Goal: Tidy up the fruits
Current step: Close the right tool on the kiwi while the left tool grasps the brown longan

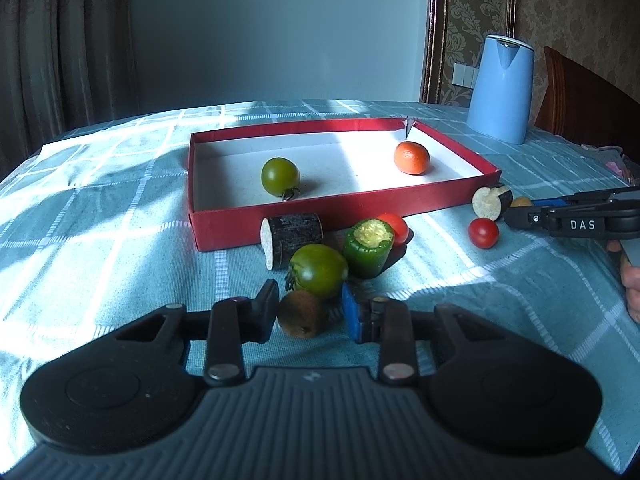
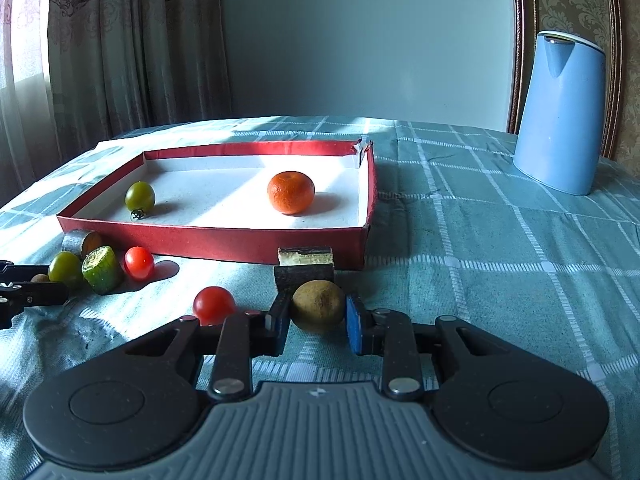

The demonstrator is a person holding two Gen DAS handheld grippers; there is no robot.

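Note:
A red tray (image 1: pixel 320 222) holds a green tomato (image 1: pixel 280 176) and an orange tangerine (image 1: pixel 411 157). My left gripper (image 1: pixel 310 312) is open around a brown kiwi (image 1: pixel 302 314) on the cloth, jaws not touching it. Behind it lie a green tomato (image 1: pixel 319 269), a cut green pepper (image 1: pixel 367 249), a red tomato (image 1: pixel 396 226) and a dark eggplant piece (image 1: pixel 290 240). My right gripper (image 2: pixel 318 314) is open around a second kiwi (image 2: pixel 318 306); the left finger touches it. A red tomato (image 2: pixel 214 305) and an eggplant piece (image 2: pixel 304 268) sit close by.
A blue kettle (image 2: pixel 560 116) stands at the back right on the checked tablecloth (image 2: pixel 500 260). The tray (image 2: pixel 224 242) lies ahead of the right gripper. A wooden chair back (image 1: pixel 580 92) is at the far right. Curtains hang behind the table.

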